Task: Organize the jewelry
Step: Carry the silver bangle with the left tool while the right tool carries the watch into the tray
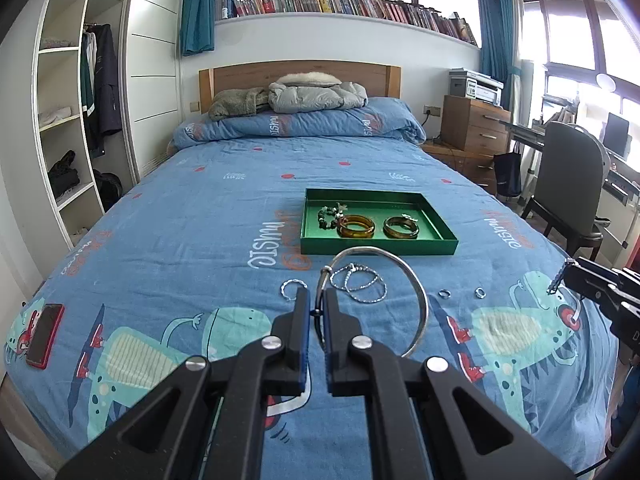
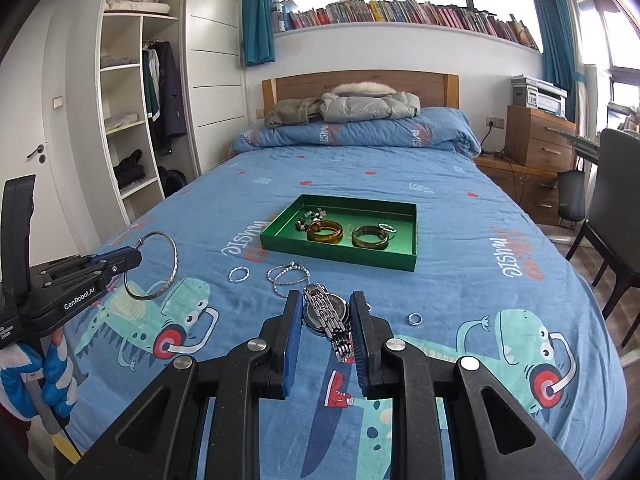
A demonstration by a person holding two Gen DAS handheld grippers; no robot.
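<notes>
Far left on the bed (image 1: 160,220) lies a red phone (image 1: 45,334). The left gripper (image 1: 316,300) is pinching a big silver bangle (image 1: 416,300), off the cover. Beyond it, the chain (image 1: 360,282) lies near the green tray (image 1: 376,246), which holds two amber bangles (image 1: 356,227). The right gripper (image 2: 326,316) is clamped on a steel watch (image 2: 328,312), with a small ring (image 2: 415,319) to its right.

On the blue dinosaur-print bedspread (image 2: 460,240), a green rectangular tray (image 2: 408,258) holding two amber bangles (image 2: 325,232) sits at frame centre, behind a silver chain necklace (image 2: 286,274).
</notes>
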